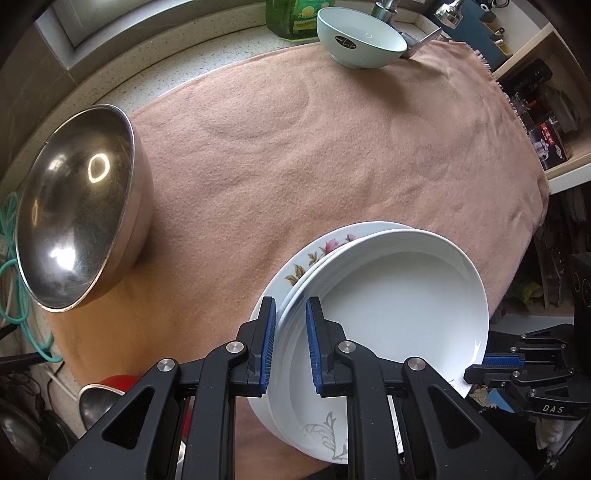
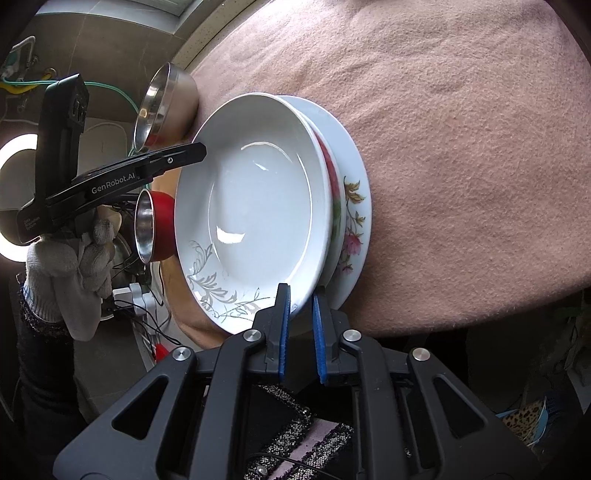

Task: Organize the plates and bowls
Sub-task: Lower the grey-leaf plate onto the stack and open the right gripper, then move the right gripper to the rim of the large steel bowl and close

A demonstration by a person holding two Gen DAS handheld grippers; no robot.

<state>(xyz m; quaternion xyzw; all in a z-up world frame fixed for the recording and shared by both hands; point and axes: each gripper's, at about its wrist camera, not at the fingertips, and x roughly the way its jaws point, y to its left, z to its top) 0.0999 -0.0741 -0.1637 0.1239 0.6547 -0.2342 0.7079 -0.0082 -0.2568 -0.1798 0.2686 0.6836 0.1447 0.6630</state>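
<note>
A stack of plates lies on the pink cloth: a deep white plate [image 1: 399, 295] with a grey leaf pattern on top, a flowered plate [image 1: 295, 273] at the bottom. My left gripper [image 1: 291, 314] is shut on the stack's near-left rim. My right gripper [image 2: 301, 299] is shut on the top white plate's [image 2: 258, 206] rim on the opposite side, above the flowered plate [image 2: 354, 206]. A large steel bowl [image 1: 81, 210] stands at the left and a white-green bowl [image 1: 358, 37] at the far edge.
A small red-sided steel bowl [image 2: 153, 225] sits beside the stack, near the steel bowl [image 2: 166, 107]. A green soap bottle [image 1: 295, 16] and a tap [image 1: 417, 37] stand behind the cloth [image 1: 332, 147]. A shelf with jars [image 1: 543, 122] is at right.
</note>
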